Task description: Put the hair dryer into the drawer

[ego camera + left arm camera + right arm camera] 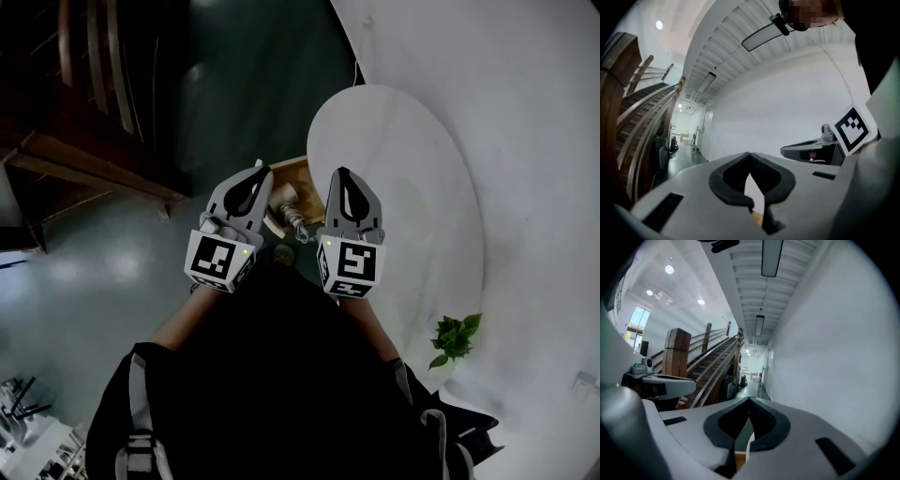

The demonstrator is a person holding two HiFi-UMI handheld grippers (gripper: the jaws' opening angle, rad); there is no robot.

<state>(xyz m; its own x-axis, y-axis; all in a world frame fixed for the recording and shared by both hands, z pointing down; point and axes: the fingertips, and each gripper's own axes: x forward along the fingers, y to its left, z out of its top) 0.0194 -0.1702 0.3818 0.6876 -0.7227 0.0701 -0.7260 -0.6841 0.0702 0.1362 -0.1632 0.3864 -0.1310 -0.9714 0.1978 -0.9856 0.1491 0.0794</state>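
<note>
Hair dryer, pale (284,208), apparently lay inside the open wooden drawer (292,166) beneath my left gripper (262,171) and right gripper (339,172). Both had jaws pressed together, empty. Only shutting the drawer looked left.

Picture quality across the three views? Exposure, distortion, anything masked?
Head view: underexposed at left, dark wooden staircase barely readable, white oval surface bright. Left gripper view: heavy fisheye, black corners, mosaic patch at top, grey left tongs slightly soft up close. Right gripper view: same fisheye, round ceiling lights blown out, grey right tongs slightly soft, far corridor sharp.
</note>
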